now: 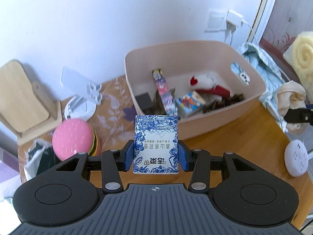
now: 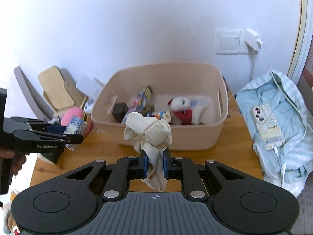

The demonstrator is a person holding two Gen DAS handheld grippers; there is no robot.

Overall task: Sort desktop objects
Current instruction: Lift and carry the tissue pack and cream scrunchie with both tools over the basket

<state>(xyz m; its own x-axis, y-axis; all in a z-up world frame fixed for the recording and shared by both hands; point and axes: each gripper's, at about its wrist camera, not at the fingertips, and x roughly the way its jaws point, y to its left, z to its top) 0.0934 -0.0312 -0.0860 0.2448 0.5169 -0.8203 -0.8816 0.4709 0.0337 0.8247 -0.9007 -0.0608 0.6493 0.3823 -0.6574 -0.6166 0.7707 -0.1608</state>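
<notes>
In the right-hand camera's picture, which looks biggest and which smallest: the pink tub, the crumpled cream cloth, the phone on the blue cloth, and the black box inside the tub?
1. Pink tub, by far.
2. Cream cloth, though it hangs right at the camera in the shut right gripper, which inflates it.
3. Phone.
4. Black box.

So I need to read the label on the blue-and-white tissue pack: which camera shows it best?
The left wrist view: the tissue pack faces the lens, printed front clear, between the left claw. The right wrist view shows it small, side-on, partly hidden.
</notes>
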